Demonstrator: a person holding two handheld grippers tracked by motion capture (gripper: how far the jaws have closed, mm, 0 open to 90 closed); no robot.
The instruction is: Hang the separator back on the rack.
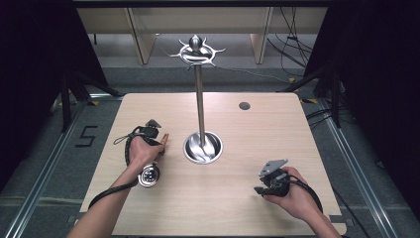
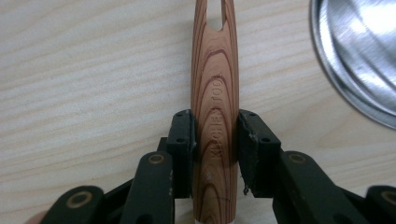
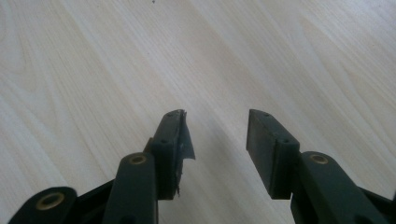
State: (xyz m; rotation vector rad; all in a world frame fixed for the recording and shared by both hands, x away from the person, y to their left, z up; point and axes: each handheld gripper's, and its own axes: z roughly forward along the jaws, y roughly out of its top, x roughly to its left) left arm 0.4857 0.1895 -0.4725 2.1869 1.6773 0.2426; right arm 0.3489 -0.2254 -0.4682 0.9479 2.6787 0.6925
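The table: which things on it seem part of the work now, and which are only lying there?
In use:
- wooden handle of a kitchen tool, clamped in the left claw
- metal stand with hooks on top, probably where it will hang

Idle:
- right claw, open, holding nothing
- round metal piece beside the left hand, purpose unclear

Wooden handle: reddish grained wood, stamped "KITCHEN TOOL", slotted at its far end; lies flat on the table, clamped between the left gripper jaws, just left of the stand base. Metal end of the tool: round, shiny, on the table near-left of the base. Stand: steel pole, upright, hooked crown on top.
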